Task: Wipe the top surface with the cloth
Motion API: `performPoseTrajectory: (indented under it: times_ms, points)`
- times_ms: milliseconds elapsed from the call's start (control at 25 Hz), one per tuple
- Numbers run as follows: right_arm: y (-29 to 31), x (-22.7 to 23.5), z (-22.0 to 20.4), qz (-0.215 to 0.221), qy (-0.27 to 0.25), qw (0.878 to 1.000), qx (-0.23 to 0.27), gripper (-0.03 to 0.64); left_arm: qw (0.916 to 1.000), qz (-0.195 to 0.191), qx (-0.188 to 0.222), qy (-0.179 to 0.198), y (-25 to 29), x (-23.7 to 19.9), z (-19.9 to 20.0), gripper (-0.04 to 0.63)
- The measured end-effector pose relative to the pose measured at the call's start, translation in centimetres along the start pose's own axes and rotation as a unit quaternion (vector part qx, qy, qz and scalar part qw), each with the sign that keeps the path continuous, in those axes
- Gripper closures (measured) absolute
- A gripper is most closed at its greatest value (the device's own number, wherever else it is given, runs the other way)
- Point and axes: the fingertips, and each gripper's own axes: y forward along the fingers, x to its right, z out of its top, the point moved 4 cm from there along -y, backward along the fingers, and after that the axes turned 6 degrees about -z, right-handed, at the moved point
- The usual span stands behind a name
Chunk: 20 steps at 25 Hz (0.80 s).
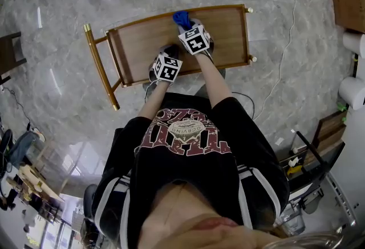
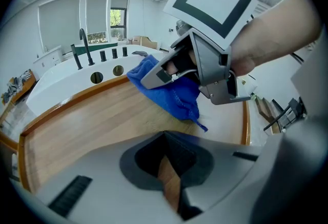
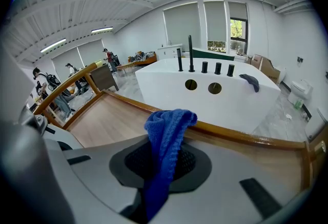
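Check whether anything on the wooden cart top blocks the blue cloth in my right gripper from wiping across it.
Nothing visible does. The blue knitted cloth, pinched in the right gripper, sits near the far rail, and the brown wooden cart top looks bare. Only the left gripper is over its near edge.

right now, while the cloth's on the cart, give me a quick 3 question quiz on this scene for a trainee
1. True or false: the blue cloth is clamped in the left gripper.
2. What stands between the left gripper's jaws? A) the cloth B) nothing C) a rail
3. Fill in: in the head view, the right gripper holds the cloth by the wooden top's ____ rim (near/far).

Key: 1 false, the right gripper holds it. 2 B. 3 far.
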Motion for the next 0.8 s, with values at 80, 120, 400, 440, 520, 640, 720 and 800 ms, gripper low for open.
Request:
performPoseTrajectory:
  times_ms: [80,120,400,440,520,640,720,800]
  points:
    - [-0.2,0.8,-0.1,-0.009,0.004,1.0,-0.005,0.558,1.0,-0.001,-0.006,0.003,0.1,0.1,0.2,0.549]
    - [-0.3,1.2,-0.2,-0.014,0.005,1.0,-0.007,0.558,0.9999,-0.001,-0.011,0.007,0.2,0.1,0.3,0.549]
    - [-0.8,3.9,-1.0,-0.036,0.015,0.999,-0.017,0.558,0.9995,-0.005,-0.026,0.016,0.5,0.1,0.3,0.549]
    - [-0.9,4.3,-1.1,-0.037,0.016,0.999,-0.019,0.558,0.9995,-0.004,-0.026,0.016,0.5,0.2,0.3,0.549]
    - [-1.0,5.0,-1.4,-0.041,0.018,0.999,-0.018,0.558,0.9995,-0.004,-0.027,0.015,0.7,0.2,0.3,0.549]
    - [-1.0,5.9,-1.5,-0.049,0.019,0.998,-0.019,0.558,0.9995,-0.005,-0.028,0.016,0.6,-0.2,0.3,0.549]
    - [-1.4,6.5,-1.5,-0.054,0.02,0.998,-0.023,0.558,0.9994,-0.005,-0.028,0.017,0.4,-0.4,0.4,0.549]
    - [-1.8,7.1,-1.6,-0.056,0.023,0.998,-0.023,0.558,0.9994,-0.006,-0.029,0.018,0.3,-0.4,0.4,0.549]
